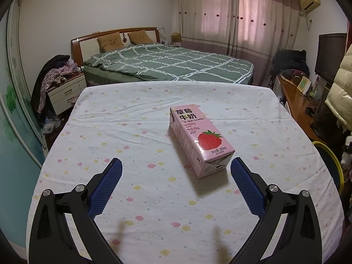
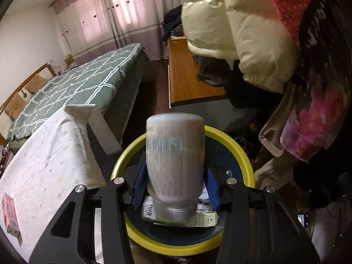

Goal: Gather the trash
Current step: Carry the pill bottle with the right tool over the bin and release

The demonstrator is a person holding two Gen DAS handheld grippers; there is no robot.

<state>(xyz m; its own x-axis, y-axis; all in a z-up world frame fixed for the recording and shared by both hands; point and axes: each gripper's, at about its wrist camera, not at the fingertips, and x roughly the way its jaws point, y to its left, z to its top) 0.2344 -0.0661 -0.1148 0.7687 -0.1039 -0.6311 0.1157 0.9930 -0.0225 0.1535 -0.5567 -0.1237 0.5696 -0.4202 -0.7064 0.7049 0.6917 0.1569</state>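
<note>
A pink strawberry milk carton (image 1: 199,139) lies flat on the flowered tablecloth (image 1: 132,132). My left gripper (image 1: 176,169) is open just in front of it; the carton's near end sits by the right finger (image 1: 244,180). The carton also shows at the left edge of the right wrist view (image 2: 10,215). In the right wrist view a grey plastic bottle (image 2: 176,162), blurred and cap-down, sits between the blue pads of my right gripper (image 2: 176,189) above the yellow-rimmed bin (image 2: 246,154). Whether the pads touch it I cannot tell. Trash packets (image 2: 198,217) lie in the bin.
A green checked bed (image 1: 167,63) stands beyond the table. A nightstand with clothes (image 1: 63,88) is at the left. A wooden desk (image 2: 189,81) and hanging coats (image 2: 242,33) crowd the right, beside the bin, whose rim also shows in the left wrist view (image 1: 336,165).
</note>
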